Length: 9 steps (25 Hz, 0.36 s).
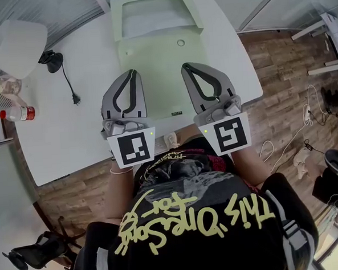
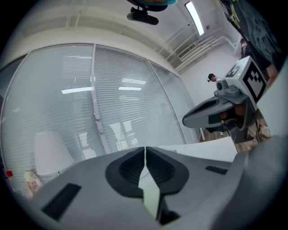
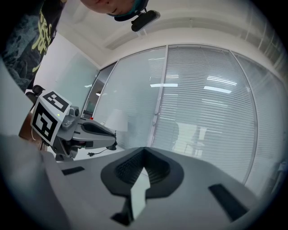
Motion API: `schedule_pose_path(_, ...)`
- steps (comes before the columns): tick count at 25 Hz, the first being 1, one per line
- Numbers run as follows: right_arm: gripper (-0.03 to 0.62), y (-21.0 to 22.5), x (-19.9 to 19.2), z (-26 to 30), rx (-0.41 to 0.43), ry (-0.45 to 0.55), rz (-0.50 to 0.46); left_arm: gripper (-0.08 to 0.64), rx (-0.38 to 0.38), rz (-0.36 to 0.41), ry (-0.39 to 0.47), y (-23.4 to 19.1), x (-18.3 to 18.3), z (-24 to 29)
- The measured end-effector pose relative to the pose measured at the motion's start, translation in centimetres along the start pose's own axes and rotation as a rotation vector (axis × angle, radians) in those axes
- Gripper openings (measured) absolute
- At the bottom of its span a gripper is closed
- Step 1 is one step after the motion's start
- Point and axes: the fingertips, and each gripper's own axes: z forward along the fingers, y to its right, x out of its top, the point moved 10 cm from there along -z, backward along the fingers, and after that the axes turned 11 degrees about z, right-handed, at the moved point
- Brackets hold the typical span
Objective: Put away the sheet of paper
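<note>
sheet of paper (image 1: 156, 21) lies in the far half of the pale green folder (image 1: 154, 75) — beyond both sets of tips, apart from them. left gripper (image 1: 132, 74) and right gripper (image 1: 186, 68): jaws pressed together, nothing between them, held level over the folder's near half. white table (image 1: 72, 137) — wood floor (image 1: 281, 96) alongside, slatted blinds (image 2: 126, 90) behind glass.

Lamp (image 1: 18, 46), cable (image 1: 70, 86), bottle (image 1: 20, 114) crowd table's (image 1: 227, 59) left; right side open.
</note>
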Motion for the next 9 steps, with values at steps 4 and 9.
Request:
schedule_pose_path(4, 0.006, 0.01, 0.1, -0.05, 0.003, 0.004, 0.002, 0.017, 0.008, 0.001, 0.0, -0.04, 0.08, -0.14)
schedule_pose_path(9, 0.005, 0.05, 0.26, 0.0, 0.005, 0.006, 0.009, 0.015, 0.013, 0.0, -0.004, -0.15, 0.13, -0.15)
